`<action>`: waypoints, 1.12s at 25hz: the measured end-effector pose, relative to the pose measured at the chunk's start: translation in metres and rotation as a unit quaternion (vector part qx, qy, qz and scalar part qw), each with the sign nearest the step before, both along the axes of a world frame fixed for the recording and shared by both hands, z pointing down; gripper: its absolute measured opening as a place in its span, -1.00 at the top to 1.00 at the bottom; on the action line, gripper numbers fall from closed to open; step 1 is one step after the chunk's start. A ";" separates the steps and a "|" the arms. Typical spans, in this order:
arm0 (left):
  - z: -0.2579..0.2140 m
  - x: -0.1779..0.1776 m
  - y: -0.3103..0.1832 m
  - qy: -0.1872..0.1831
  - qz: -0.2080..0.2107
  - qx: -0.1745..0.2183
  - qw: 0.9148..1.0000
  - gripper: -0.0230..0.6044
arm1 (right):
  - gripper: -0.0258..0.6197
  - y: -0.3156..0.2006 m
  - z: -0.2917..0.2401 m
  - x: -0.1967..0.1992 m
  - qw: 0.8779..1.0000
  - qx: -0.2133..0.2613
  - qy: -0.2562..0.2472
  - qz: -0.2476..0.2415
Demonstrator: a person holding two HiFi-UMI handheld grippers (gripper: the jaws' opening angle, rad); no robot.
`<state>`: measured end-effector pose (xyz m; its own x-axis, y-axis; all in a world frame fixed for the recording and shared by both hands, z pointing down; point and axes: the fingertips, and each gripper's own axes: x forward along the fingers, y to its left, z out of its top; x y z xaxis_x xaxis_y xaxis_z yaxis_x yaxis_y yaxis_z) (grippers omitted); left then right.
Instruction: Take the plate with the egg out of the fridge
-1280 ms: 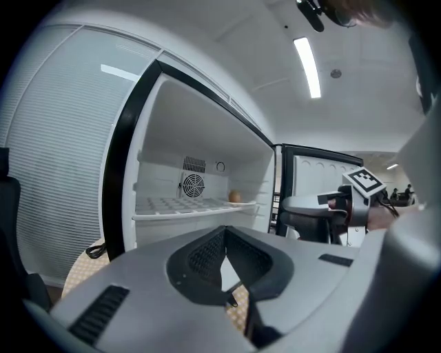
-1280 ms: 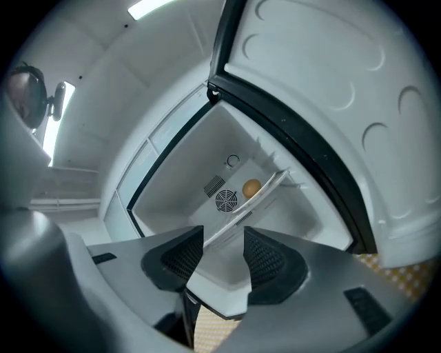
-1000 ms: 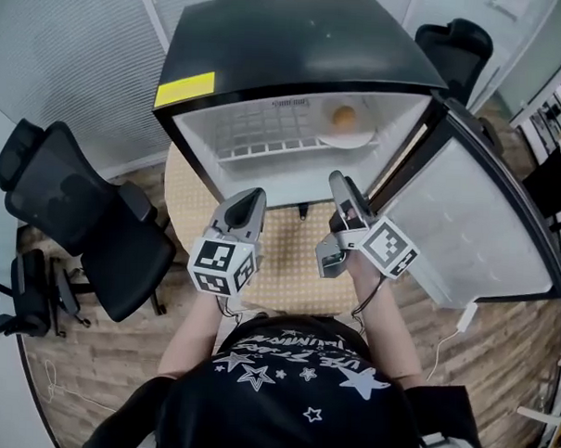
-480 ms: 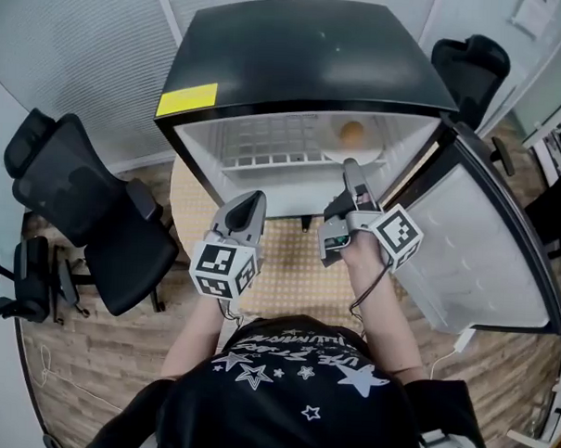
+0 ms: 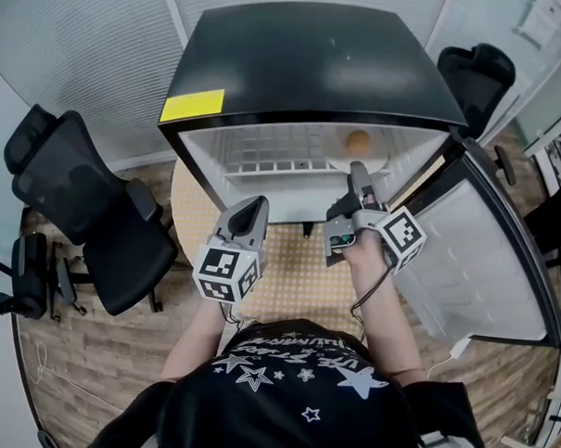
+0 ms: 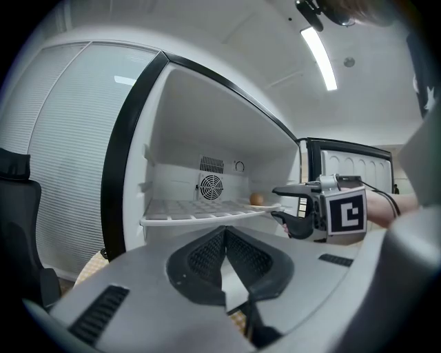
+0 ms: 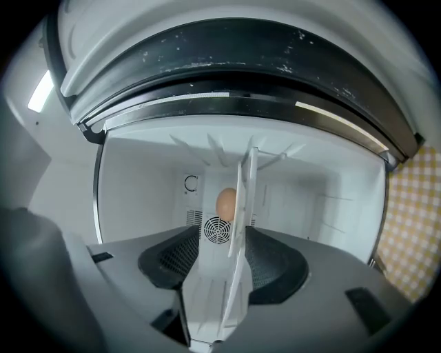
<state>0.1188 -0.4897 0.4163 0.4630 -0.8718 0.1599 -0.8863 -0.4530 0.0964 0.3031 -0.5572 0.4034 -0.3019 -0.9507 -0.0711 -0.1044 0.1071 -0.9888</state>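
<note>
Because its door (image 5: pixel 474 264) stands swung out at 3 o'clock, fridge (image 5: pixel 306 62): inside open to reach.
Plate (image 5: pixel 359 162): on the wire shelf (image 5: pixel 265 157) at 1 o'clock, with the egg (image 5: pixel 358 140) on it.
Right gripper (image 5: pixel 355 175): rolled sideways, jaws apart above and below the plate's rim, not pinching; likely about to grasp.
Left gripper (image 5: pixel 253 206): jaws together, empty, held at 9 o'clock of the right, clear of the reach.

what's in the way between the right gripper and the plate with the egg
Nothing visible. The fridge door hangs open at the right. The right gripper has its jaws apart on either side of the rim of the plate on the shelf, with the egg just beyond them.
</note>
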 end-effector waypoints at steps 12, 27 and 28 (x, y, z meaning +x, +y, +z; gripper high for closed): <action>0.004 -0.005 0.001 -0.011 0.008 -0.004 1.000 0.90 | 0.72 -0.005 0.010 0.002 1.000 -0.025 -0.003 0.004; 0.006 0.004 0.006 -0.011 0.029 -0.006 1.000 0.90 | 0.80 0.024 0.011 -0.005 1.000 -0.014 -0.013 -0.004; 0.006 0.005 0.006 -0.010 0.031 -0.006 0.999 0.90 | 0.79 0.024 0.010 -0.007 1.000 -0.005 -0.006 -0.010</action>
<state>0.1236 -0.4835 0.4226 0.5118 -0.8400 0.1801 -0.8589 -0.5052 0.0844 0.2966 -0.5328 0.4133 -0.3206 -0.9450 -0.0653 -0.0894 0.0988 -0.9911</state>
